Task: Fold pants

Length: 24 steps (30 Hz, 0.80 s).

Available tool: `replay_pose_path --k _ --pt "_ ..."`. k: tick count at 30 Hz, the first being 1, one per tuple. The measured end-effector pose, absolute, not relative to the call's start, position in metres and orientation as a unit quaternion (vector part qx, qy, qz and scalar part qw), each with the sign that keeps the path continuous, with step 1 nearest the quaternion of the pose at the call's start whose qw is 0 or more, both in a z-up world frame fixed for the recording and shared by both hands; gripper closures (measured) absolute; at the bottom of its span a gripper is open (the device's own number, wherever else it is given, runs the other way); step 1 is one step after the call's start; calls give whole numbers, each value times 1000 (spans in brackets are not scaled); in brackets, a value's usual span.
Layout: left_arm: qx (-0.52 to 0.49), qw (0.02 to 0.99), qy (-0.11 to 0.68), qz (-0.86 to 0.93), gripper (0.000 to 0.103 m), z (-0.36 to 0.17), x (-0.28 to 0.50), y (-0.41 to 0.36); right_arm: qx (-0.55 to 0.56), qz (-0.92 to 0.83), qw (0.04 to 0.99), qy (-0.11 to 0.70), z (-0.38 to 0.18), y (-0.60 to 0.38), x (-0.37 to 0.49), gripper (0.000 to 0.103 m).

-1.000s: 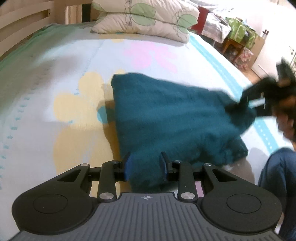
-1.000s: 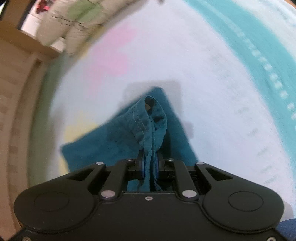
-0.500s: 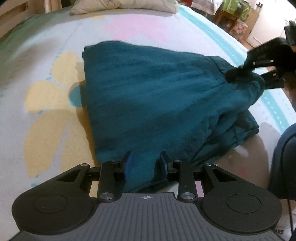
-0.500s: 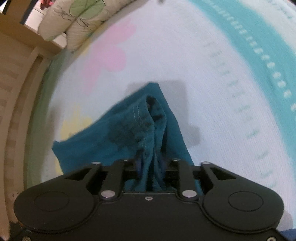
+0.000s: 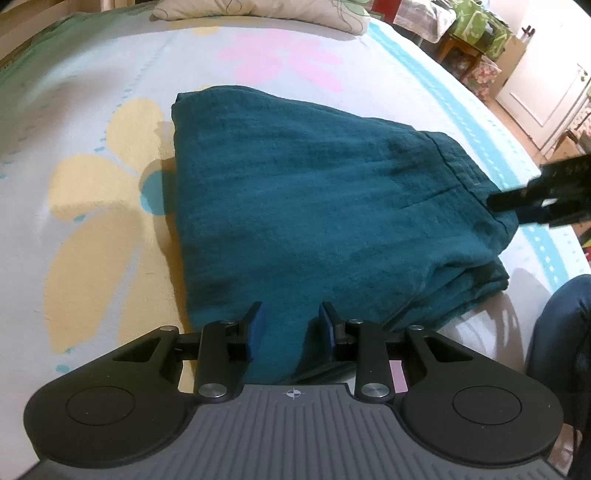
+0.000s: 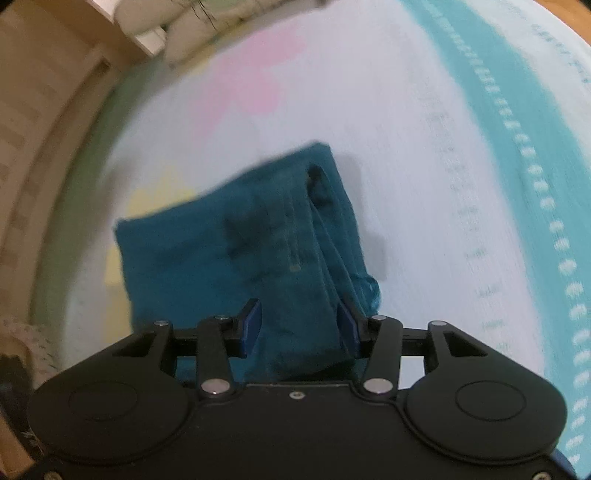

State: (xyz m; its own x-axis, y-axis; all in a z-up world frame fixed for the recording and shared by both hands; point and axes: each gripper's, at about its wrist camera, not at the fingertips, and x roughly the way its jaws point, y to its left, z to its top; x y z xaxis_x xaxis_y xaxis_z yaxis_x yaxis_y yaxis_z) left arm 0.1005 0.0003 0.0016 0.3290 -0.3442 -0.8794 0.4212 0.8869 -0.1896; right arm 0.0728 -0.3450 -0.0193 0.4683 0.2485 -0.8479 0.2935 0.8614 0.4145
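Note:
The teal pants (image 5: pixel 314 206) lie folded in a thick stack on the flowered bedsheet (image 5: pixel 92 229). My left gripper (image 5: pixel 290 325) is open, its blue pads either side of the near edge of the stack. My right gripper (image 6: pixel 299 325) is open too, with the hemmed corner of the pants (image 6: pixel 236 243) lying loose between its pads. The right gripper also shows in the left wrist view (image 5: pixel 524 206), at the right-hand corner of the stack.
Pillows (image 5: pixel 258 11) lie at the head of the bed. A wooden bed frame (image 6: pixel 33 122) runs along the far side. Stools and boxes (image 5: pixel 476 40) stand on the floor beyond the bed. A knee in jeans (image 5: pixel 561 339) is at the right.
My right gripper was shut on the pants corner and has opened, dropping it onto the stack. The lifted fold has come down flat. The left gripper stays open at the near edge.

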Motion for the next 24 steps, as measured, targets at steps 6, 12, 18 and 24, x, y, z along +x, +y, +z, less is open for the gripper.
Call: replay_pose_path --k 6,12,18,24 --pt "39 811 533 -237 72 5 101 1 209 -29 821 530 -24 -334 74 75" --pt "36 803 544 -239 72 1 101 4 167 -48 830 530 -29 -323 77 79" --pt "12 812 539 -221 72 19 101 13 150 -43 848 507 -18 -316 71 67" --pt "-19 843 492 -217 72 63 110 17 143 -29 889 434 16 -322 60 53"
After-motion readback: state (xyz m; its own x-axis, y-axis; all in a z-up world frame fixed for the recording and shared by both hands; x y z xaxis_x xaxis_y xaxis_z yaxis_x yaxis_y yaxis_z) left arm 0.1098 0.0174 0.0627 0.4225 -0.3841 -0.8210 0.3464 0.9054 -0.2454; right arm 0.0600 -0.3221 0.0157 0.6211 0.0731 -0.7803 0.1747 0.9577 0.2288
